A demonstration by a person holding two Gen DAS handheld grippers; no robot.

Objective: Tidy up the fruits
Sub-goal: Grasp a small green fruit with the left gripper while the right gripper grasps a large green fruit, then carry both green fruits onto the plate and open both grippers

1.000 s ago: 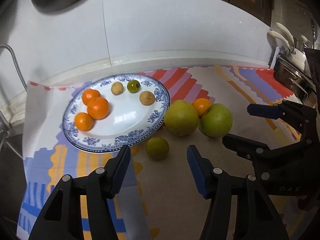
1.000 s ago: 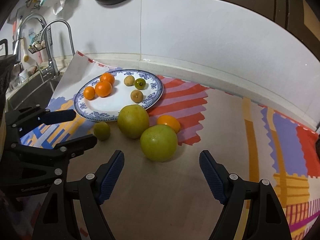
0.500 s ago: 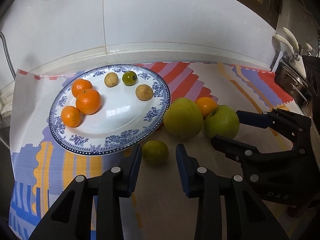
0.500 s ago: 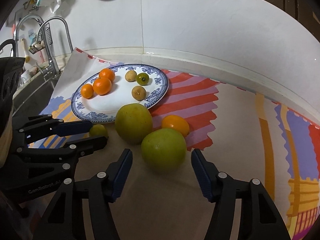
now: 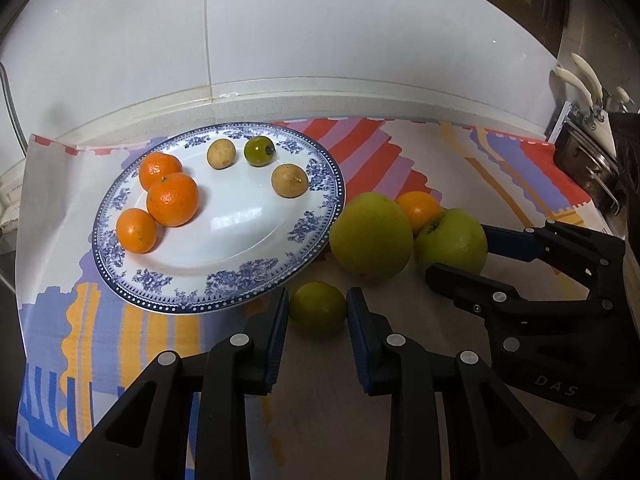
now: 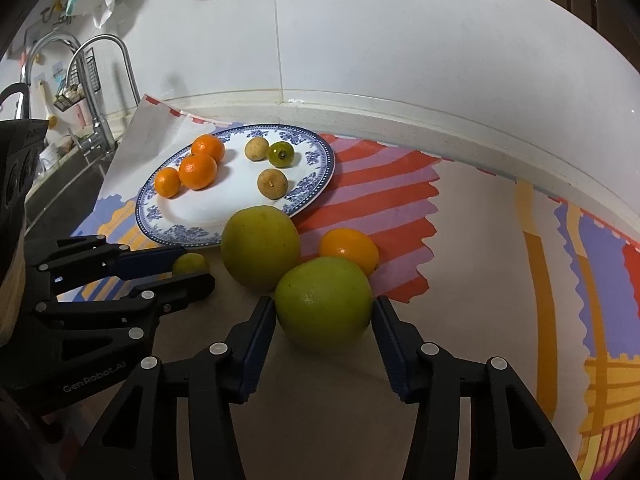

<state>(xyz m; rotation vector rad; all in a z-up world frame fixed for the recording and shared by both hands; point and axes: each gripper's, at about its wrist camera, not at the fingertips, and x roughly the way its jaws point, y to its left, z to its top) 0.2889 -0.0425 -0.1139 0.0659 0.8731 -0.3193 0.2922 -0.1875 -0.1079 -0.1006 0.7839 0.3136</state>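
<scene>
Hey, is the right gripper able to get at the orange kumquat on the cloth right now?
Probably not directly. The right gripper has just been closing its jaws around the big green apple, which sits right in front of the small oval orange kumquat; that apple and the larger yellow-green fruit crowd it.

Dim indoor light falls from above, leaving soft shadows under the fruit. A glare patch sits on the blue-rimmed white porcelain plate (image 5: 224,220). Both fisheye views bend strongly and darken at the edges.
</scene>
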